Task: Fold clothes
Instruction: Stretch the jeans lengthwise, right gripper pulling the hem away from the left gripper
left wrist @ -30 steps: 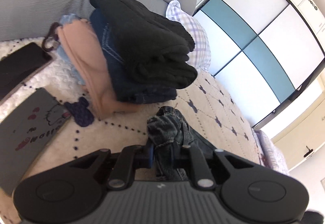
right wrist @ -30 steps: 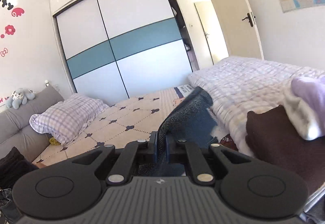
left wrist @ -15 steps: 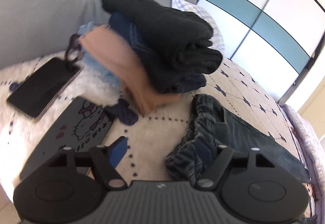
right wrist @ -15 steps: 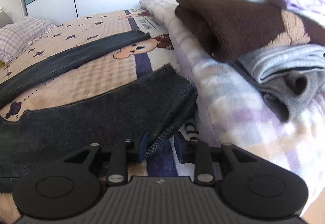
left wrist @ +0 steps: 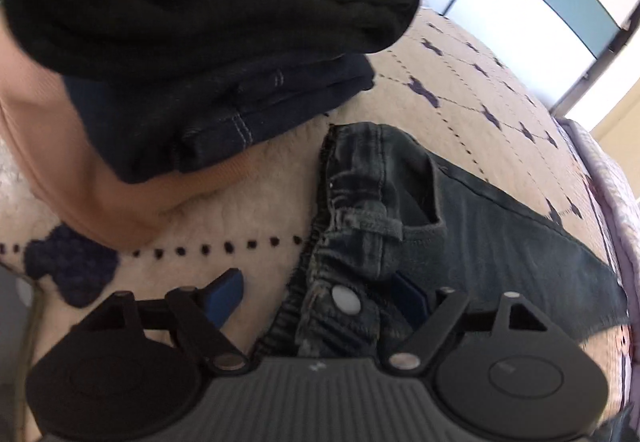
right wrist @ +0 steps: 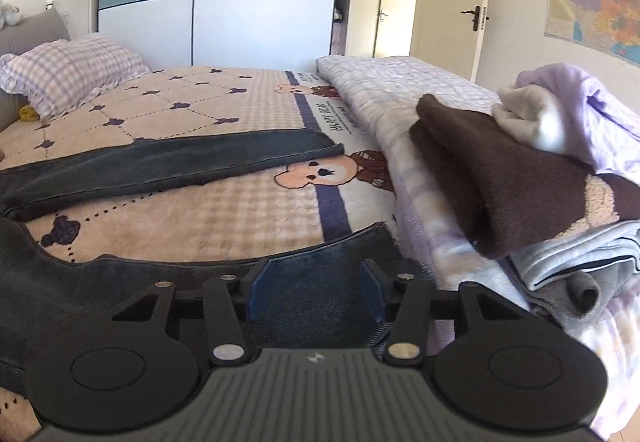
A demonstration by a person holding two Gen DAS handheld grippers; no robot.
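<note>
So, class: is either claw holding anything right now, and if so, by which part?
Nothing is held. Both claws have just been opening: the left claw stands open over the jeans waistband, the right claw over a leg hem.

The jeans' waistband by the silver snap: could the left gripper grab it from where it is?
Probably yes. The left gripper is open, its fingers straddle the waistband of the jeans, and nothing lies between; the folded pile sits clear behind.
</note>
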